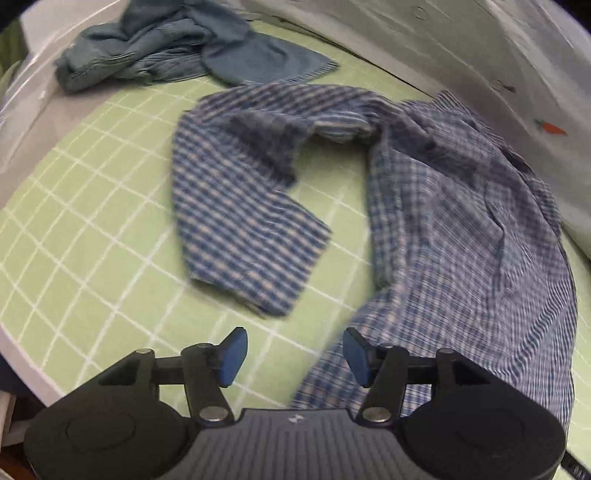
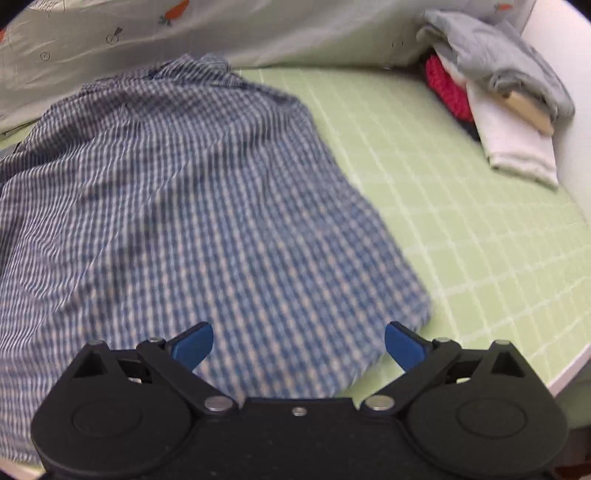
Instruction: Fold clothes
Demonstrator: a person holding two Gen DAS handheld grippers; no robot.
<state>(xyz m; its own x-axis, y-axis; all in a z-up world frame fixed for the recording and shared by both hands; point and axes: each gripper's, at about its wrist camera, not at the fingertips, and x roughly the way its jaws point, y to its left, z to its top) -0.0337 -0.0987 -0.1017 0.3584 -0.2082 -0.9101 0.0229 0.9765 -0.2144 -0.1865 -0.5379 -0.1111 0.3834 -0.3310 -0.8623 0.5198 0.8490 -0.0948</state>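
Lighting, as I read it: even, soft, fairly bright indoor light; only faint shadows under the blue-and-white checked cotton shirt (image 1: 443, 221). Motion blur smears its checks in both views. Fisheye bends the pale green white-gridded mat (image 2: 461, 221) lines; corners vignette to black. I note no glare.

My left gripper (image 1: 291, 356): black body, blue pads.
My right gripper (image 2: 299, 345): black, blue pads too.
Shirt (image 1: 461, 229): blue and white check, small squares; the sleeve looks darker blue.
Mat (image 1: 92, 258): pale green with a white grid of lines.
Crumpled cloth (image 1: 177, 48): dusty grey-blue, plain.
Sheet behind (image 2: 258, 29): white-grey with small orange carrots.
Pile in my right view (image 2: 495, 85): grey on top, red, white, tan.
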